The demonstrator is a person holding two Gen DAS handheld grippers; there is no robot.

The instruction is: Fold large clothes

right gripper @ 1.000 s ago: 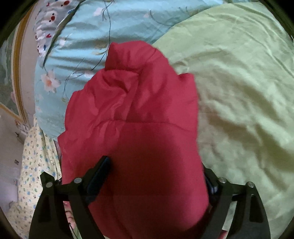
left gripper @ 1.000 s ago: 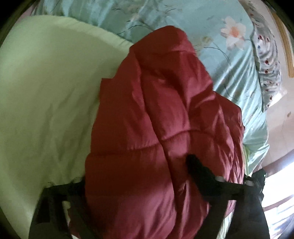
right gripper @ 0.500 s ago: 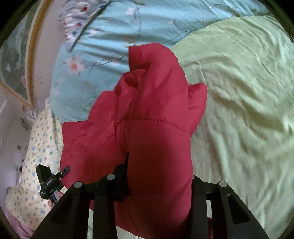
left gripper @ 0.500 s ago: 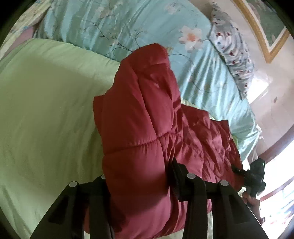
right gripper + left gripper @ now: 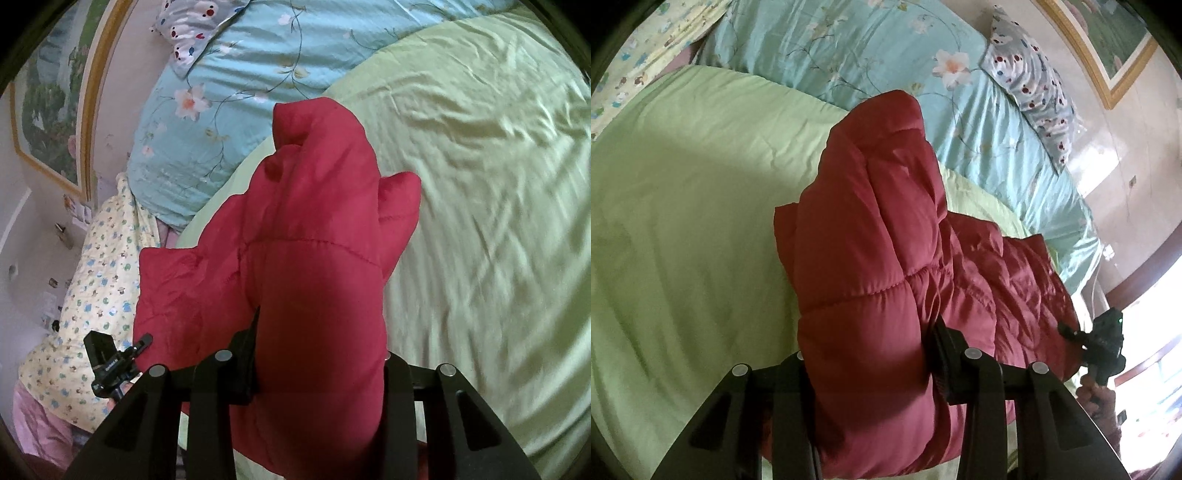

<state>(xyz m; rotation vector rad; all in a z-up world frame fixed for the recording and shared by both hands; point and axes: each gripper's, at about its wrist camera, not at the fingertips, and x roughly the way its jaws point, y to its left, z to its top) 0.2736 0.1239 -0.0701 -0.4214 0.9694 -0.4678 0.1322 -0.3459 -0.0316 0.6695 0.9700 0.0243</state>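
So both grippers have a chunk of the puffy dark-red quilted jacket (image 5: 871, 229) clamped between their black fingers. The left gripper (image 5: 870, 354) is pinched on a thick fold of it, padding bulging up between the jaws, and the rest of the jacket spills off to the right of that view onto the bed. The right gripper (image 5: 319, 354) is squeezing another bunched-up fold the same way, with a rounded lump of the fabric sticking up ahead of it.

The jacket sits on a pale green bedsheet (image 5: 683, 206) that covers most of the bed, wrinkled in the right wrist view. Behind it lies a light blue quilt with a pink-and-white flower print (image 5: 849, 48), and beside that a grey-blue pillow with red and white dots (image 5: 1030, 77). A yellow cloth with small blue and green prints (image 5: 99, 266) hangs at the far left of the right wrist view.

Each camera catches the other gripper off to the side, small, black, down by the jacket's edge. On the wall there's a gold-framed painting (image 5: 48, 110), with bright window light at the lower right of the left wrist view.
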